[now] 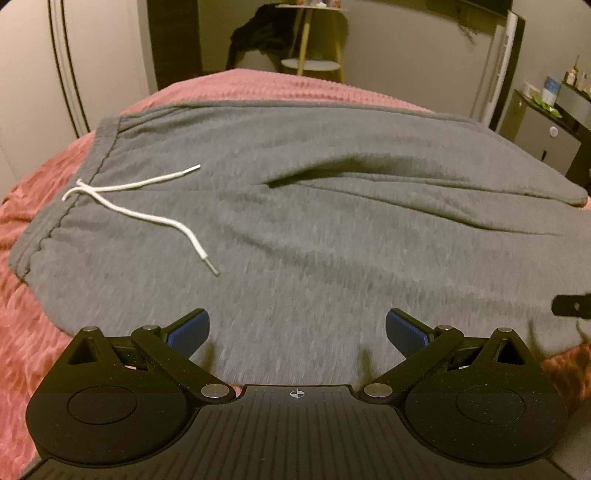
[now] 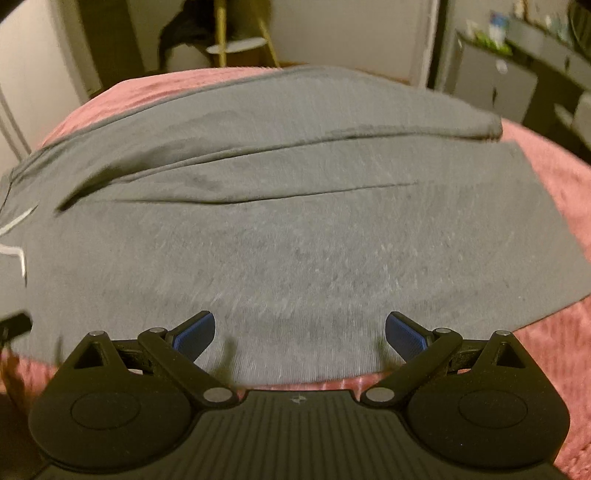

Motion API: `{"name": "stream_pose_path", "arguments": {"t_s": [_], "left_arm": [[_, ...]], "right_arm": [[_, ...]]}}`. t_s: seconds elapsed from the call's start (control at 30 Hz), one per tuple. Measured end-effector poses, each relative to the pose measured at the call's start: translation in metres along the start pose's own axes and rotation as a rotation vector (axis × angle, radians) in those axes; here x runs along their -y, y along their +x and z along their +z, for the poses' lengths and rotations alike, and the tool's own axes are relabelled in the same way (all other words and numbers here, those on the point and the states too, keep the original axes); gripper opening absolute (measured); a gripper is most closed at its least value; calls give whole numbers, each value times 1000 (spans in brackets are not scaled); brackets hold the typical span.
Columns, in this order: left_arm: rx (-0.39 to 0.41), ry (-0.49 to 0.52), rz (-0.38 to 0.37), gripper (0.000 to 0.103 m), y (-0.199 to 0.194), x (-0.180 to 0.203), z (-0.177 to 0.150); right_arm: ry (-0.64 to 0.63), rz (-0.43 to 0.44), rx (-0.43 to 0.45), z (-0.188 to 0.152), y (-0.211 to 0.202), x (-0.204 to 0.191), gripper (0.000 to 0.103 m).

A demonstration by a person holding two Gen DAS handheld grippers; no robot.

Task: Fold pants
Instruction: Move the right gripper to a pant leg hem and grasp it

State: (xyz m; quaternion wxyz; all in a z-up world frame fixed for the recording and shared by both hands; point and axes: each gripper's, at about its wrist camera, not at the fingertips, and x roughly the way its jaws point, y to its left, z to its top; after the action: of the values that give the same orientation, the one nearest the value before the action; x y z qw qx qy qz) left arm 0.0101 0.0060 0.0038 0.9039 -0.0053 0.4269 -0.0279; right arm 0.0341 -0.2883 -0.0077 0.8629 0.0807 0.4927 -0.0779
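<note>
Grey knit pants [image 1: 295, 221] lie spread flat across a pink textured blanket [image 1: 33, 314] on a bed, filling most of both wrist views. In the left wrist view the waistband [image 1: 74, 192] sits toward 9 o'clock, gathered and slightly puckered, with a white drawstring [image 1: 147, 206] knotted at the band; its two loose ends trail over the fabric, one toward 12 o'clock, the other toward 5 o'clock and ending in a pale tip. A deep crease [image 1: 332, 173] runs from the middle of the cloth toward 3 o'clock, where one leg lies partly over the other. In the right wrist view the leg ends lie toward 3 o'clock: the upper leg [image 2: 461, 122] ends in a rolled hem, and the lower leg [image 2: 517, 229] shows a straight cut edge against the blanket. Left gripper [image 1: 297, 332]: released, jaws wide apart, blue pads [image 1: 188, 330] over the near edge of the pants at 6 o'clock, nothing between them (contact with the cloth cannot be told; frame is motion-blurred). Right gripper [image 2: 299, 334]: likewise spread wide and empty, pads over the near hem of the pants, with a strip of blanket just below. A dark tip of the right gripper shows at the 3 o'clock edge of the left view. Background at 12 o'clock: a stool [image 1: 310, 62] with yellow legs and a dark garment [image 1: 255, 33] draped beside it; at 2 o'clock, a grey cabinet [image 1: 546, 140].
</note>
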Motion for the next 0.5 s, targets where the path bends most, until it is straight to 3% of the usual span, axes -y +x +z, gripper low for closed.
{"name": "stream_pose_path", "arguments": {"t_s": [0.13, 0.23, 0.33, 0.5], "left_arm": [[17, -26, 18, 103, 10, -2, 23], [90, -54, 79, 103, 18, -4, 53], [161, -100, 132, 103, 35, -10, 82], [258, -275, 40, 103, 83, -42, 102]], "right_arm": [[35, -68, -77, 19, 37, 7, 99], [62, -101, -131, 23, 60, 11, 99], [100, -91, -113, 24, 67, 14, 99], [199, -40, -99, 25, 72, 29, 99]]}}
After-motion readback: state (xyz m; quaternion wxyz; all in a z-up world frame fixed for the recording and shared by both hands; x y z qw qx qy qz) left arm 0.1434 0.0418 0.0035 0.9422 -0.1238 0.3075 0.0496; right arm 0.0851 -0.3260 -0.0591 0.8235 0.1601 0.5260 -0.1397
